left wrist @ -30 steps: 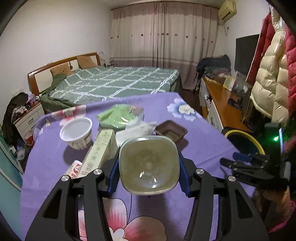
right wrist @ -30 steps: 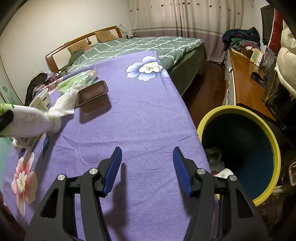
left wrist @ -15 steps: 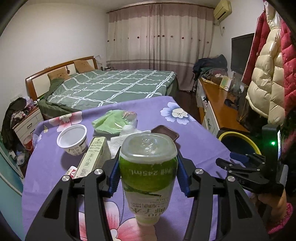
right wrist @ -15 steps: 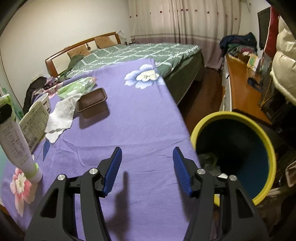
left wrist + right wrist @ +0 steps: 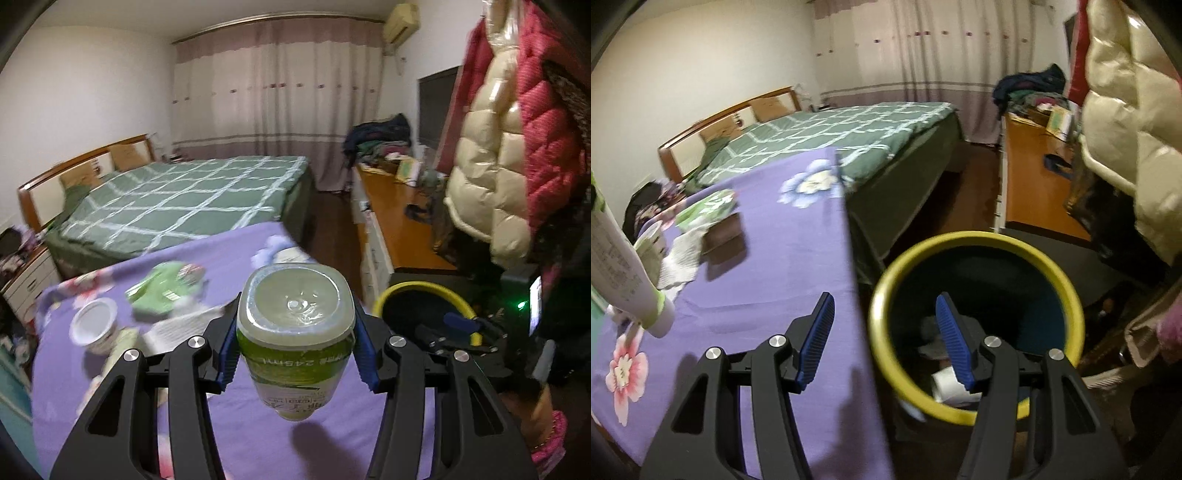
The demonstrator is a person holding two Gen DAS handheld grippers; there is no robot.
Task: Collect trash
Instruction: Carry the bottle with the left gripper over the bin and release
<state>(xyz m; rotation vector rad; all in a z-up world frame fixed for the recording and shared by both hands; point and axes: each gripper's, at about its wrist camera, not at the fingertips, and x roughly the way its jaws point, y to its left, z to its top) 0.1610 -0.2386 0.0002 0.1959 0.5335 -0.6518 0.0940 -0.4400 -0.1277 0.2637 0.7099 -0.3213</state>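
Both wrist views face the far bed [image 5: 177,206] over the purple tablecloth [image 5: 240,435]. The left view sits over the cloth; the right looks down near its right edge (into the yellow-rimmed bin [image 5: 886,280]). Both share cloth, bin and bed.

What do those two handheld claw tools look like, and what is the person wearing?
Each tool, the left gripper and the right gripper, has black plastic arms with cut-out slots, silver pivot bolts and ribbed blue finger pads. The hand shows a pink knitted cuff.
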